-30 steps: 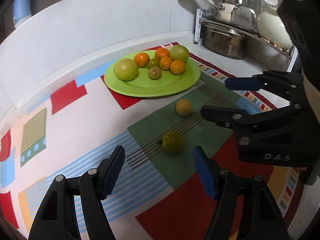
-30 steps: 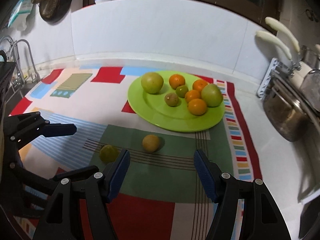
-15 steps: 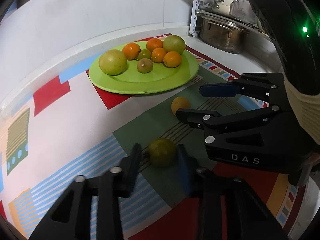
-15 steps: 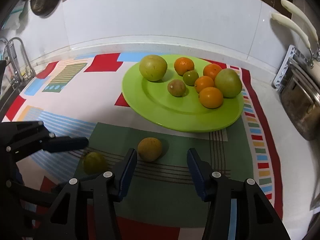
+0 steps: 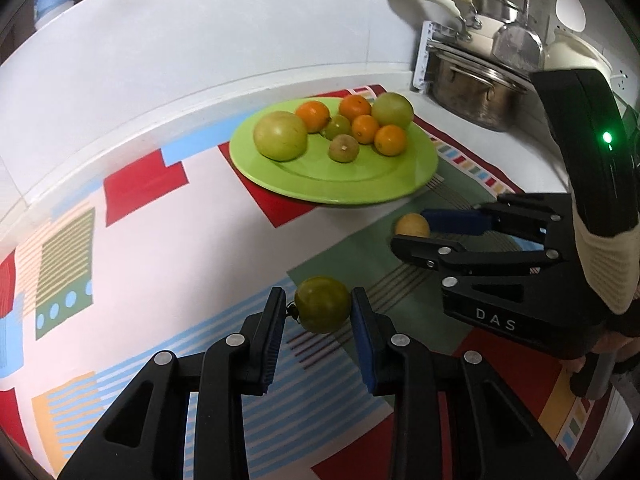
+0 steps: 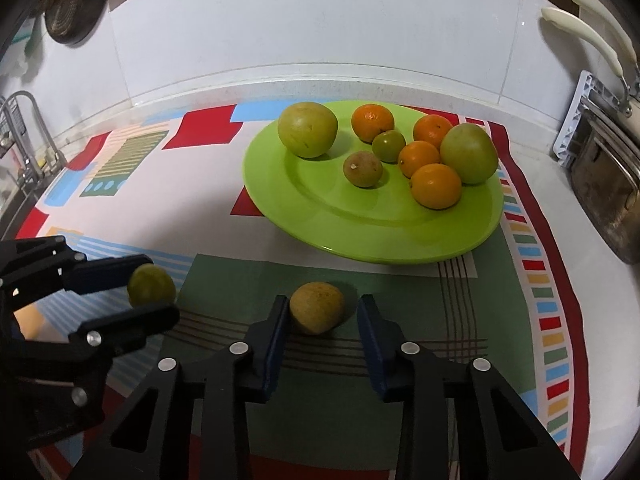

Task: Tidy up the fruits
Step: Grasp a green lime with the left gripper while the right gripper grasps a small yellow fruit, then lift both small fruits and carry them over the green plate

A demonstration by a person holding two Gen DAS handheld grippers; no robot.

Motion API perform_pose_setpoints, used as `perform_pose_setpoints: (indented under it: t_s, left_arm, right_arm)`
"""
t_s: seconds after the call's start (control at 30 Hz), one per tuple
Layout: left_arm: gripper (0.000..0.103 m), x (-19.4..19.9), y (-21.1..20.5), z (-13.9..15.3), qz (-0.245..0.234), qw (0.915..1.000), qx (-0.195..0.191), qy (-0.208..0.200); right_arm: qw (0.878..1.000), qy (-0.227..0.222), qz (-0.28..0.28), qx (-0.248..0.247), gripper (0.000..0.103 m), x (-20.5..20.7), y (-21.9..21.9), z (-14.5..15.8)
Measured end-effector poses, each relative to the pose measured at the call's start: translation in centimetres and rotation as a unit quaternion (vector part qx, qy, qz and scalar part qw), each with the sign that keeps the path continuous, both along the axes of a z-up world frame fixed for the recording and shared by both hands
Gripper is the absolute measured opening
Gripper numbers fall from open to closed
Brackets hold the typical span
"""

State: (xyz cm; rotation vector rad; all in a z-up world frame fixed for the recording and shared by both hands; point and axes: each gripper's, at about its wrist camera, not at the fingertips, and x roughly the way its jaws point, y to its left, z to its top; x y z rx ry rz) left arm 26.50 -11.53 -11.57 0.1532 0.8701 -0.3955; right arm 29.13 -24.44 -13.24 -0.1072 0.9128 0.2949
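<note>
A dark green fruit (image 5: 322, 309) lies on the patterned cloth between the pads of my left gripper (image 5: 318, 312), which touch or nearly touch its sides. It also shows in the right wrist view (image 6: 151, 285). A yellow fruit (image 6: 317, 307) lies on the cloth between the fingers of my right gripper (image 6: 323, 316); the left pad is at it and a gap remains on the right. It also shows in the left wrist view (image 5: 412, 225). A green plate (image 6: 460, 240) behind holds several oranges and green fruits.
A steel pot (image 5: 472, 88) and white-handled pans stand on a rack at the right. A faucet (image 6: 24, 136) is at the far left. A white tiled wall runs behind the counter. The patterned cloth (image 5: 152, 248) covers the counter.
Both grippers moved forward and narrowed. The left one has closed around the dark green fruit. The right one now straddles the yellow fruit.
</note>
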Motion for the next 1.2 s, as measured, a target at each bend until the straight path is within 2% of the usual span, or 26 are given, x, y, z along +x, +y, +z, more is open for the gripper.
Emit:
perform_pose_setpoints:
  t_s: [0.1,0.63,0.93,1.2]
  left_arm:
    - [0.033,-0.1,0.3,0.4,0.000,1.0000,-0.006,-0.003]
    - [0.033,-2.2,2.1,2.8,-0.025,0.9991,-0.027,-0.021]
    - [0.033,-3.2,3.1,4.6,-0.050,0.9971,-0.045,-0.036]
    - [0.033,-3.0,3.0,6.6,-0.058,0.9951,-0.054,-0.059]
  right_arm:
    - [1.000,-0.001,-0.006,0.002,0.029,-0.3,0.0,0.2]
    - [0.996,-0.033,-0.076,0.016,0.029,-5.3,-0.2,3.3]
    - [0.990,-0.060,-0.127,0.032,0.029,-8.6,0.5,5.8]
    - [0.983,-0.090,-0.154,0.046,0.029,-9.4,0.6,8.3]
